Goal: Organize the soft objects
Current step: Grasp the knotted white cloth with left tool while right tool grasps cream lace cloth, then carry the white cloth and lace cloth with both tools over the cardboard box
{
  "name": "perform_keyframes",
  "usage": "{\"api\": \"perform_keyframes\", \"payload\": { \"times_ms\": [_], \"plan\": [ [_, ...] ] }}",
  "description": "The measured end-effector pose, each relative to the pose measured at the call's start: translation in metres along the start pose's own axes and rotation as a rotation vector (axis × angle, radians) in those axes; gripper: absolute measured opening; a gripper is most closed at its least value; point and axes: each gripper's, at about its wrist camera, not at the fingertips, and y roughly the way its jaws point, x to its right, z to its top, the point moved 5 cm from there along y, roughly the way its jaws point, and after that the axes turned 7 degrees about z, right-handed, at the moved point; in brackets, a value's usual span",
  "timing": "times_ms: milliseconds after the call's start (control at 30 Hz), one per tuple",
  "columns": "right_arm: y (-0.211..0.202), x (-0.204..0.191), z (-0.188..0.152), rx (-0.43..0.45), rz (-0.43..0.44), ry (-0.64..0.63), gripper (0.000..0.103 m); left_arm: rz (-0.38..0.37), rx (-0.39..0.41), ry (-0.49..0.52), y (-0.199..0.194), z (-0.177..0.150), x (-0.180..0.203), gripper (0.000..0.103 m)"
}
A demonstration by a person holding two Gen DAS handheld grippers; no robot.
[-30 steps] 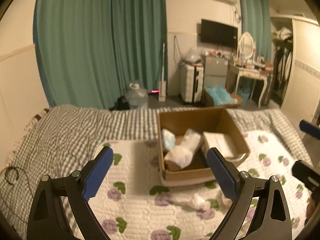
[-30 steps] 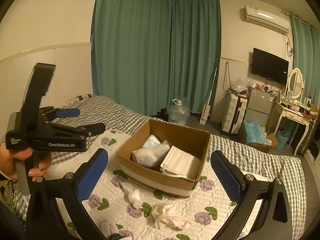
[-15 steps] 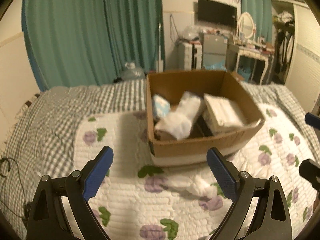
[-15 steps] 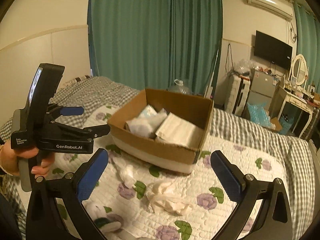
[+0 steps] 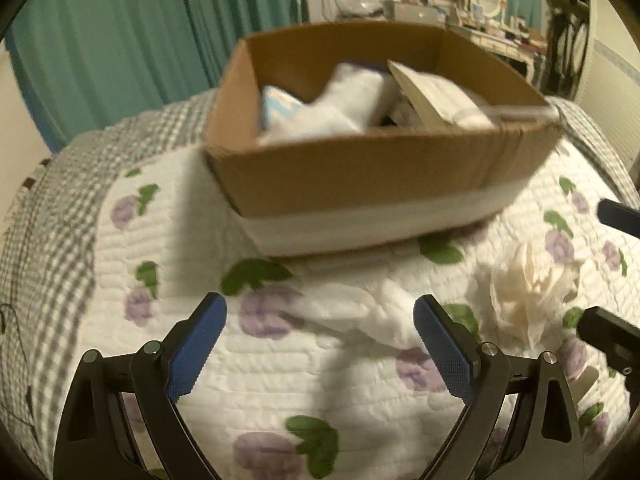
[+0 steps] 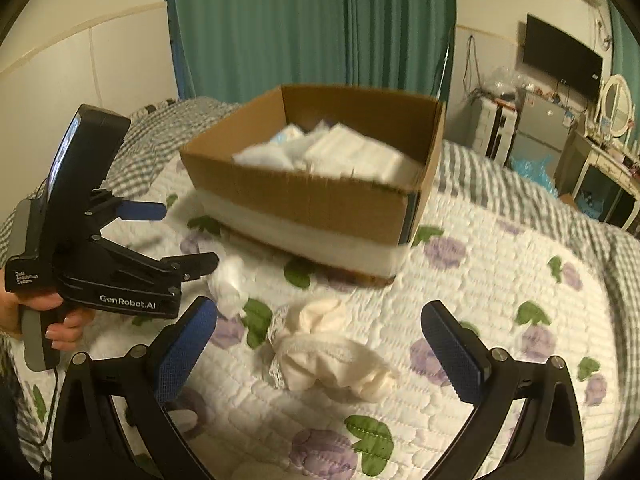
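A cardboard box (image 5: 360, 172) (image 6: 320, 200) with a white band stands on the flowered quilt and holds several white soft items (image 5: 320, 116) (image 6: 352, 152). A white cloth (image 5: 360, 316) (image 6: 230, 284) lies on the quilt just ahead of my open left gripper (image 5: 320, 340), which also shows in the right wrist view (image 6: 172, 236). A crumpled cream cloth (image 6: 328, 348) (image 5: 528, 292) lies between the fingers of my open right gripper (image 6: 318, 344), a little ahead of them. Both grippers are empty.
The flowered quilt (image 6: 500, 280) covers a grey checked bedspread (image 5: 52, 208). Green curtains (image 6: 312, 28) hang behind the bed. A TV (image 6: 560, 60), a fridge and a dressing table (image 6: 600, 160) stand at the far right.
Both grippers have dropped lower and moved closer to the box and the cloths on the quilt. Both stay open.
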Motion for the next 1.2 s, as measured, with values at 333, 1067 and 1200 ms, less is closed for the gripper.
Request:
{"api": "perform_keyframes", "payload": {
  "times_ms": [333, 1067, 1200],
  "plan": [
    [0.031, 0.004, -0.023, -0.1, 0.007, 0.002, 0.099, -0.046, -0.09, 0.033, 0.027, -0.01, 0.025, 0.096],
    [0.041, -0.002, -0.036, -0.194, -0.019, -0.021, 0.024, -0.131, -0.087, 0.068, 0.009, -0.037, 0.034, 0.024],
    [0.031, -0.008, -0.033, -0.173, -0.027, -0.009, 0.024, -0.13, -0.076, 0.043, 0.001, -0.034, 0.013, 0.024]
  ]
}}
